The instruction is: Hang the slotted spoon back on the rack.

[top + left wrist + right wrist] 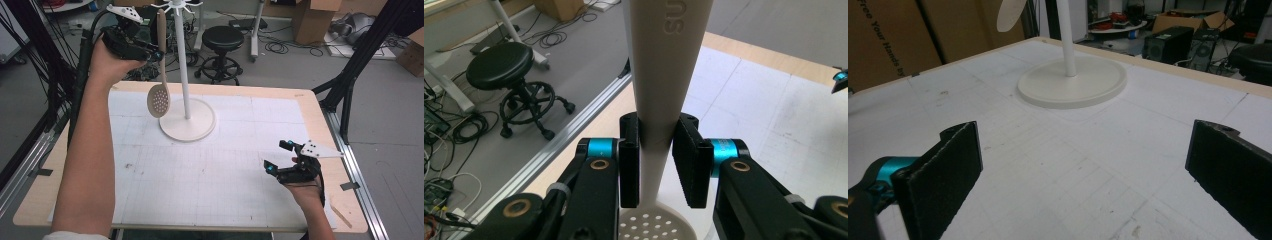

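Above the table (240,165), left tool (656,150) clamping slotted spoon (160,95).

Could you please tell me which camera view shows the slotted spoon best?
The high view: there the whole slotted spoon hangs beside the stand, gripped by the left gripper at its handle. The left gripper view has the handle between the jaws and part of the perforated bowl. The right gripper view catches an edge of the bowl at the top.
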`<act>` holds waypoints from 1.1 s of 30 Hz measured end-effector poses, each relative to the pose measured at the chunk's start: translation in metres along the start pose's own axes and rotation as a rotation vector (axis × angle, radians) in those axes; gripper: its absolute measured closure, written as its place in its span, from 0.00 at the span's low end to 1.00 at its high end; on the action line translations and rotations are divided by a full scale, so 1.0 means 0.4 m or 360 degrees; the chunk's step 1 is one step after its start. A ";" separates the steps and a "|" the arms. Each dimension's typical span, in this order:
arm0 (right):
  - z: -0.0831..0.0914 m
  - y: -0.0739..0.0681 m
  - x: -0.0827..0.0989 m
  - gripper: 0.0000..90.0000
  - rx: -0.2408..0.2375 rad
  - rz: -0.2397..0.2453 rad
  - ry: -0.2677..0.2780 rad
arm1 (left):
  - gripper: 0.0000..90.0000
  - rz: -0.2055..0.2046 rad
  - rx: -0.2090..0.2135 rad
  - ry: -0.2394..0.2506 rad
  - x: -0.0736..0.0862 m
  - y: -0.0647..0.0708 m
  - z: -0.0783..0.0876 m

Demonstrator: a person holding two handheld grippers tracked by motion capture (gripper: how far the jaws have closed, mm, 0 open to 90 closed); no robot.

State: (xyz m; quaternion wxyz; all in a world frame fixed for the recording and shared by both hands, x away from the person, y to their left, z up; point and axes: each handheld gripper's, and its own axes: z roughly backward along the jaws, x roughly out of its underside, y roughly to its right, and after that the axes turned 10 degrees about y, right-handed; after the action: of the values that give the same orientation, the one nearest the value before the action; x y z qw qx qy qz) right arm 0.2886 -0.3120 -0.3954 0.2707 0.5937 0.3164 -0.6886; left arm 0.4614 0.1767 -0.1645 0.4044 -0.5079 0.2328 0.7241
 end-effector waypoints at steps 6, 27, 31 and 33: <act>0.002 0.001 0.002 0.01 0.0008 0.0006 0.0001 | 0.82 0.0020 -0.0007 0.0013 0.003 -0.008 -0.007; -0.002 -0.009 -0.002 0.01 -0.0010 0.0013 -0.0004 | 0.53 0.0080 0.0107 0.0141 0.056 0.036 0.045; -0.003 -0.009 -0.003 0.01 -0.0012 0.0023 -0.0002 | 0.53 0.0077 0.0183 0.0190 0.074 0.053 0.063; -0.004 -0.011 -0.003 0.01 -0.0014 0.0025 -0.0004 | 0.53 0.0083 0.0208 0.0216 0.081 0.057 0.074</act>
State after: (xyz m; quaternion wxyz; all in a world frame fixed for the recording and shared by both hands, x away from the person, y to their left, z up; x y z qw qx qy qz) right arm 0.2865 -0.3080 -0.3939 0.2792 0.5942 0.3145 -0.6857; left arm 0.4213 0.1970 -0.1850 0.4011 -0.5221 0.3195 0.6815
